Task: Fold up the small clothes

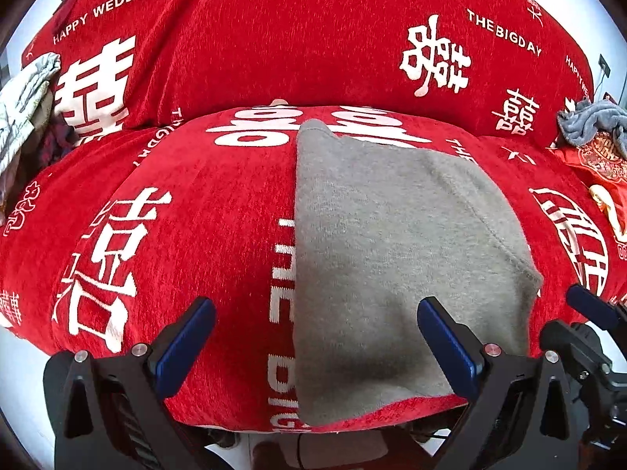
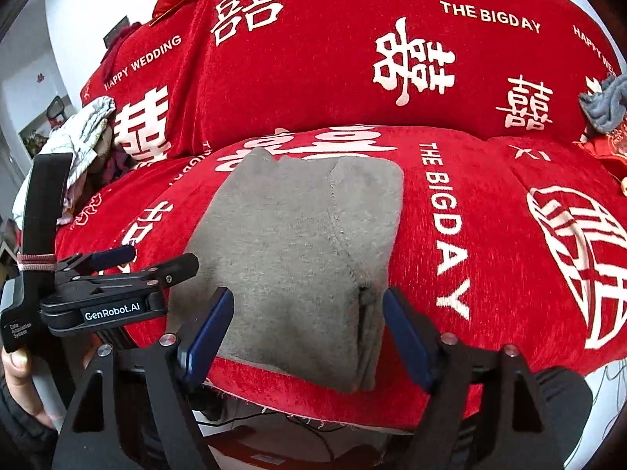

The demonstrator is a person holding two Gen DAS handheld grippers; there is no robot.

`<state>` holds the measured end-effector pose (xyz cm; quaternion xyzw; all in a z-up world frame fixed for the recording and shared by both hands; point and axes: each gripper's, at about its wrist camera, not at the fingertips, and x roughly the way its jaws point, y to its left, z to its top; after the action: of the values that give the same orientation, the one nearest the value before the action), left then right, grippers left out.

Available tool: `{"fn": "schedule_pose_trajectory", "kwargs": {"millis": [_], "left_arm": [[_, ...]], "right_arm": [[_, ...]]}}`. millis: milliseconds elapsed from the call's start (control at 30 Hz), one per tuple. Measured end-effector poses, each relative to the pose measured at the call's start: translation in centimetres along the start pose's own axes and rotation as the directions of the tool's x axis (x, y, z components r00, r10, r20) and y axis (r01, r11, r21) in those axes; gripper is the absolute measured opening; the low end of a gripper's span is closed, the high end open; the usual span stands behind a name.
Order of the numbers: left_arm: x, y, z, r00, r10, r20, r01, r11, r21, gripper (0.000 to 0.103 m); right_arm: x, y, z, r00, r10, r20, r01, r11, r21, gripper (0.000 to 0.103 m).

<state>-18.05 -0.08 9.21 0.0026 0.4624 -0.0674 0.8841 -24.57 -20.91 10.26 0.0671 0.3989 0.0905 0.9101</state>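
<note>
A small grey garment lies folded flat on the red seat cushion of a sofa, near the cushion's front edge, with one long fold running down its right side so that it forms a neat rectangle; this looks like a finished or nearly finished fold, laid where both tools can reach it. The right gripper hovers just above the garment's near end, its blue-padded jaws spread wide and gripping nothing, probably because the cloth is now free to rest. The left gripper is likewise spread with nothing pinched, held over the garment's left edge; the right wrist view shows it from the side, gripped by a hand. Behind, the sofa's back cushion wears the same red cover with white lettering. A pale crumpled cloth waits at the sofa's left end and a grey one at the right, perhaps next for folding.
</note>
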Motion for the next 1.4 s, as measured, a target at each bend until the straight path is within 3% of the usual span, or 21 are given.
{"fn": "schedule_pose_trajectory", "kwargs": {"millis": [500,767,967,1400], "left_arm": [[-0.8,-0.3,-0.7,1.0,0.021,0.014,-0.021,1.0,-0.009,0.103],[-1.3,0.7,-0.6,0.998,0.045,0.039,-0.043,0.997,-0.066,0.103],[-0.7,1.6,-0.7,1.0,-0.009,-0.01,0.007,0.993,-0.118,0.103],[-0.2,1.7,-0.9,0.999,-0.023,-0.046,0.018,0.993,-0.119,0.103]], "right_arm": [[0.4,0.8,-0.4,0.999,-0.035,-0.021,0.035,0.999,-0.008,0.081],[0.6,1.4,-0.5,0.998,-0.051,-0.028,0.05,0.998,-0.03,0.081],[0.6,1.9,-0.6,0.997,-0.067,-0.029,0.065,0.997,-0.05,0.081],[0.9,2.5,-0.7,0.995,-0.086,-0.042,0.083,0.994,-0.072,0.081]]}}
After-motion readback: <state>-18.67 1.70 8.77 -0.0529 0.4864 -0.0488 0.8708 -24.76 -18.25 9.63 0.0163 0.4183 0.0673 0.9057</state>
